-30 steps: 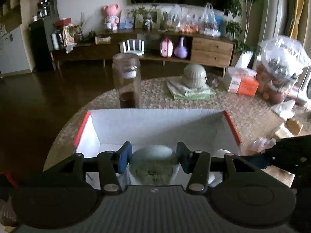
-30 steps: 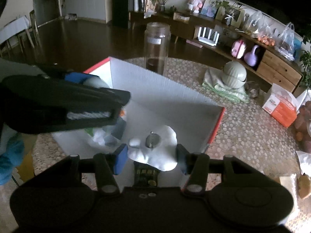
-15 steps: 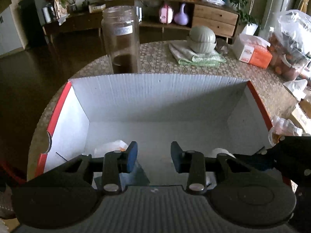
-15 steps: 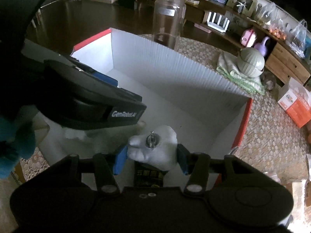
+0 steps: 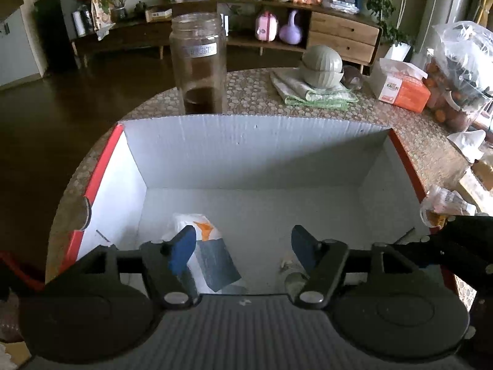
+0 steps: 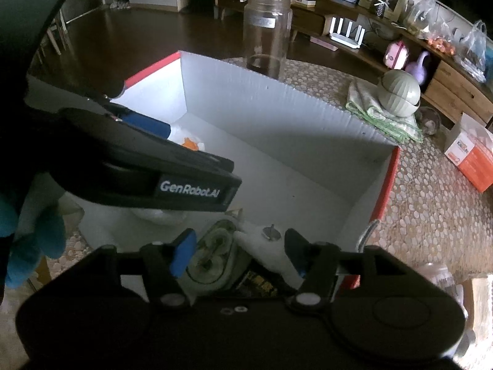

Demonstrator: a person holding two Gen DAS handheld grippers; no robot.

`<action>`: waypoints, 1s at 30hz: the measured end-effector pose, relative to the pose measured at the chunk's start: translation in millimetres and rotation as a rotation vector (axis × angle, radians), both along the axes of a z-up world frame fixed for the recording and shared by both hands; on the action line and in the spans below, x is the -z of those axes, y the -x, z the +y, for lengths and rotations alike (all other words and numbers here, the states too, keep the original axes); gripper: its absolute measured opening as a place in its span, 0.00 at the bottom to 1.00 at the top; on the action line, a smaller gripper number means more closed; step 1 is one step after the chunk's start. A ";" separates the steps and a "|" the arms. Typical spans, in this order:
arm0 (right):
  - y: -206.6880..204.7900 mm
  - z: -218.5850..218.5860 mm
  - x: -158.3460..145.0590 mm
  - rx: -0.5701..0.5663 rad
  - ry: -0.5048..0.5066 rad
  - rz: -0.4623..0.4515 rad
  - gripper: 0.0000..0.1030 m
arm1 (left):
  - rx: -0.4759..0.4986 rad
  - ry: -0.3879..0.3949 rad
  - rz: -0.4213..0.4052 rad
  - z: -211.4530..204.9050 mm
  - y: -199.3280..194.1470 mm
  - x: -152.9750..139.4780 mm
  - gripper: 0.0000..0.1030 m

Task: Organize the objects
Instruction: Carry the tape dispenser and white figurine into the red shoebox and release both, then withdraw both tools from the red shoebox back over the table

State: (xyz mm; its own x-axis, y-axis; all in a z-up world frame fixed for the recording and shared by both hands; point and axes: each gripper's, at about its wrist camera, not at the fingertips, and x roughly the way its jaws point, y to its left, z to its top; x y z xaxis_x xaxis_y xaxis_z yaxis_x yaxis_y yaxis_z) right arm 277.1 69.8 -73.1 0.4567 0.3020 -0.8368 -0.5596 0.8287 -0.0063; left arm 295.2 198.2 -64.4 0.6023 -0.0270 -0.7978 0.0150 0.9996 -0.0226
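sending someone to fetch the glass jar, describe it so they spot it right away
Start at the white box with red edges on the round patterned table. Just behind the box's far wall stands the jar. It is the one tall, clear, lidless thing there, with a dark layer at its bottom, unlike the squat green ribbed bowls further right.

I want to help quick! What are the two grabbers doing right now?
Left gripper: open, just widened, nothing between its jaws.
Right gripper: open, just widened; white object lies loose between its jaws.
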 end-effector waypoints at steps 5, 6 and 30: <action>10.6 -7.6 -12.9 0.004 -0.027 -0.020 0.64 | 0.007 -0.005 -0.017 -4.1 10.5 -9.2 0.66; 13.3 -9.6 -15.7 0.005 -0.031 -0.025 0.65 | 0.010 -0.003 -0.020 -4.9 12.8 -11.3 0.66; 77.8 -77.5 -65.2 0.017 -0.130 -0.108 0.73 | 0.033 -0.018 -0.077 -36.0 87.2 -52.8 0.82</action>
State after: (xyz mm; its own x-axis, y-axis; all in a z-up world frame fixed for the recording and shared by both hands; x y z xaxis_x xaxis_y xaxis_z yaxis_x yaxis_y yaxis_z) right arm 199.2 -7.7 -7.8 0.5482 0.3959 -0.7367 -0.5471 0.8360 0.0421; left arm 208.0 162.2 -11.6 0.6608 -0.0337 -0.7498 0.0486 0.9988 -0.0020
